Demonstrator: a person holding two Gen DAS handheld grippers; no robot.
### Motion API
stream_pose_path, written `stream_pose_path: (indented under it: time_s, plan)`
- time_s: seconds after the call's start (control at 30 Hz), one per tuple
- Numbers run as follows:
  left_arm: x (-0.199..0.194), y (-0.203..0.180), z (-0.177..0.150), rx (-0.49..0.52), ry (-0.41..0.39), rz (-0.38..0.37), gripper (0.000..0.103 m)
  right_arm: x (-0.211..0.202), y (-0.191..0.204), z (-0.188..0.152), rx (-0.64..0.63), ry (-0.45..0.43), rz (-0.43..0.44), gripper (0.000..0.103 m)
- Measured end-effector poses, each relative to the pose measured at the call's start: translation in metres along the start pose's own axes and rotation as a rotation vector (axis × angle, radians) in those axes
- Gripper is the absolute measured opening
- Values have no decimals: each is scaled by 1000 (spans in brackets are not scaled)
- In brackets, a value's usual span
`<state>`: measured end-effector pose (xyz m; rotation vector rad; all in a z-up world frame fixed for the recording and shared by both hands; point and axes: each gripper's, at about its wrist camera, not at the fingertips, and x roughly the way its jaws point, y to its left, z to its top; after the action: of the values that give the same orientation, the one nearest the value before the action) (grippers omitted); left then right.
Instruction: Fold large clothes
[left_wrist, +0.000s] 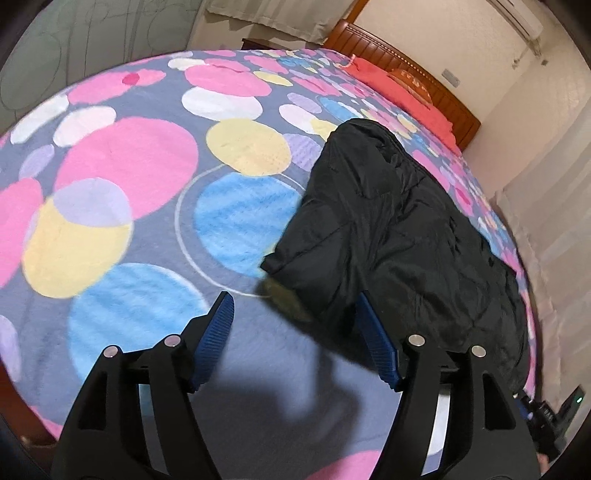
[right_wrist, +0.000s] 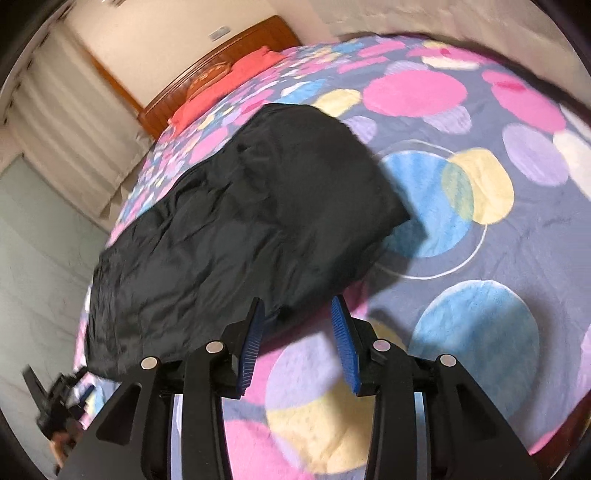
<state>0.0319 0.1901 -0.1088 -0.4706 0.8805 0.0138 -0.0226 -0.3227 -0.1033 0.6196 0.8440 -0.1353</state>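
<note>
Black padded jacket (left_wrist: 399, 229) lies bunched on the bed (left_wrist: 122, 206); left tongs (left_wrist: 295, 314) and right tongs (right_wrist: 297, 317) both spread, empty; fabric looks soft, slick, bulky, so pinch at a hem corner.

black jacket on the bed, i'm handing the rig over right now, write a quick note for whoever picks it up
Left claw: open, empty, above the blanket just short of the jacket's near corner.
Right claw: open, empty, at the jacket's near edge, not gripping.
Black jacket: lies as a lumpy, bunched-up bundle on the circle-patterned blanket, toward one side of the bed; red pillows sit by the wooden headboard.
Done: it looks at least partly folded over on itself, though how many folds cannot be told.
Left: probably grip the near edge with both claws, fold again, and flatten the wrinkled bundle.
</note>
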Motion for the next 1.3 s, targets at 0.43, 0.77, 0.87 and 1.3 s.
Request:
stream_pose_path:
  time_s: [0.43, 0.77, 0.87, 1.3]
  plan:
    - [10, 20, 53, 66, 9, 33, 70, 35, 125, 7, -382, -53, -120, 38]
    - [64, -6, 102, 146, 61, 5, 76, 85, 198, 26, -512, -100, -184, 38]
    - [80, -17, 108, 176, 85, -9, 76, 103, 207, 24, -533, -88, -217, 38]
    - [112, -36, 117, 224, 142, -53, 78, 139, 201, 10, -556, -51, -298, 39]
